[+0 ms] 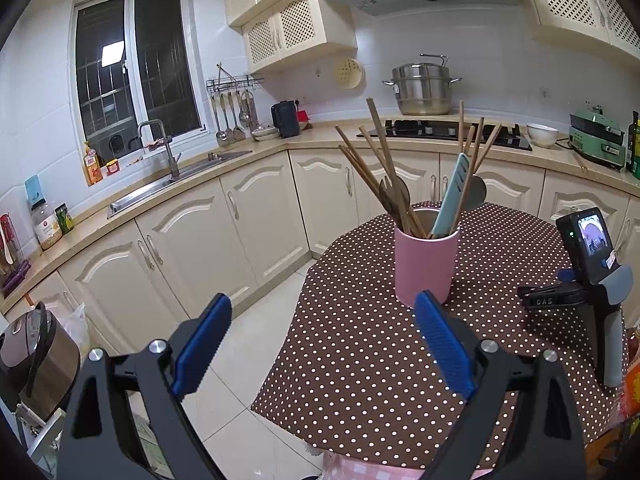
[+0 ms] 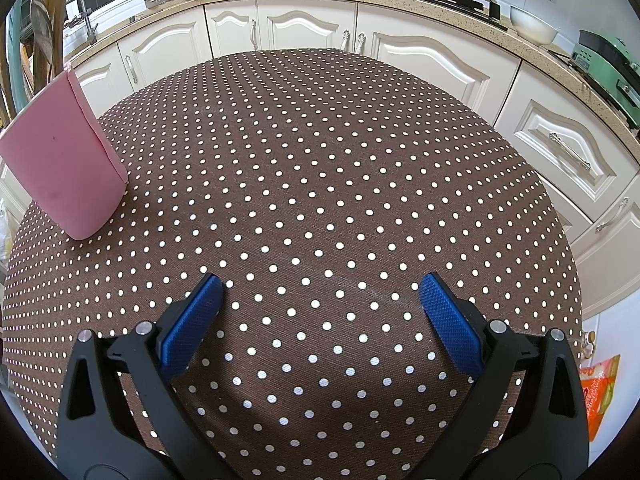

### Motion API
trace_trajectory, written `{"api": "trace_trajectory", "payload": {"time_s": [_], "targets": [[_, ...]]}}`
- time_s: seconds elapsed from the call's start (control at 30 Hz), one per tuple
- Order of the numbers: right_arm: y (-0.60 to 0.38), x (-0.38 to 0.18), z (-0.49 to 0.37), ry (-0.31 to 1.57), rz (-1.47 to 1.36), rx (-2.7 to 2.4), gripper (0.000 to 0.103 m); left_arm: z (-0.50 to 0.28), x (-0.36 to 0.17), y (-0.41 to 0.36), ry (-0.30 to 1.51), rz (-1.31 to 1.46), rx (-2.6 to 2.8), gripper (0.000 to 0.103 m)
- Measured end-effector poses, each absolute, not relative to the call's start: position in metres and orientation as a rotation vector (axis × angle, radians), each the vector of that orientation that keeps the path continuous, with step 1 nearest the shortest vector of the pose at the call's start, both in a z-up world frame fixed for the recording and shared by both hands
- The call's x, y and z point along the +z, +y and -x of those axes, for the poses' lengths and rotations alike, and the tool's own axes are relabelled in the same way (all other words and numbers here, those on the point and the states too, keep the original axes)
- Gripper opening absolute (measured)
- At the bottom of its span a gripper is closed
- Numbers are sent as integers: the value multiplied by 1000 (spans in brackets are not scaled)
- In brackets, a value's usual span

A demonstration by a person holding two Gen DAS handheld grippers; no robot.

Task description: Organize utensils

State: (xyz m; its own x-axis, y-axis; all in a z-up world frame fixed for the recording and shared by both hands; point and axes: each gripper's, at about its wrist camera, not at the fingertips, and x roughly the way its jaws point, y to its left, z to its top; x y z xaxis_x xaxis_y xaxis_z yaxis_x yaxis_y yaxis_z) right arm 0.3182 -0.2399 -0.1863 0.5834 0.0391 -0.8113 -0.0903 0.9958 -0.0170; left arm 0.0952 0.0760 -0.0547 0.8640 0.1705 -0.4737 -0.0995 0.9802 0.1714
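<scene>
The round table under a brown cloth with white polka dots (image 2: 320, 152) carries a single task container: a pink cylindrical utensil holder (image 1: 426, 266), standing upright towards the table's far-left portion as the right wrist view frames it. It holds a bundle of brown wooden chopsticks (image 1: 374, 168) splayed outward, a pale blue slotted spatula (image 1: 454, 196) leaning right, and what appear to be two rounded spoon or ladle heads, partly hidden behind the sticks. All utensils sit handle-down or tip-down in the holder, where the rim keeps them upright and together.

The left gripper (image 1: 322, 320) hangs near the table's edge, partly over the tiled floor, its blue-padded jaws spread wide with nothing between them. The right gripper (image 2: 320, 292) hovers above bare cloth, jaws likewise wide and empty; its body is visible from the left wrist view at the table's right side.

No loose utensil remains on the visible cloth. Judgement: the sorting looks complete or nearly so, and both claws stand clear of the holder.
</scene>
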Motion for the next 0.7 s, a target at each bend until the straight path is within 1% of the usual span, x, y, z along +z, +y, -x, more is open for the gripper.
{"api": "trace_trajectory", "payload": {"time_s": [0.7], "targets": [[-239, -186, -319, 945, 59, 76, 97, -92, -51, 73, 502, -136, 117, 91]]}}
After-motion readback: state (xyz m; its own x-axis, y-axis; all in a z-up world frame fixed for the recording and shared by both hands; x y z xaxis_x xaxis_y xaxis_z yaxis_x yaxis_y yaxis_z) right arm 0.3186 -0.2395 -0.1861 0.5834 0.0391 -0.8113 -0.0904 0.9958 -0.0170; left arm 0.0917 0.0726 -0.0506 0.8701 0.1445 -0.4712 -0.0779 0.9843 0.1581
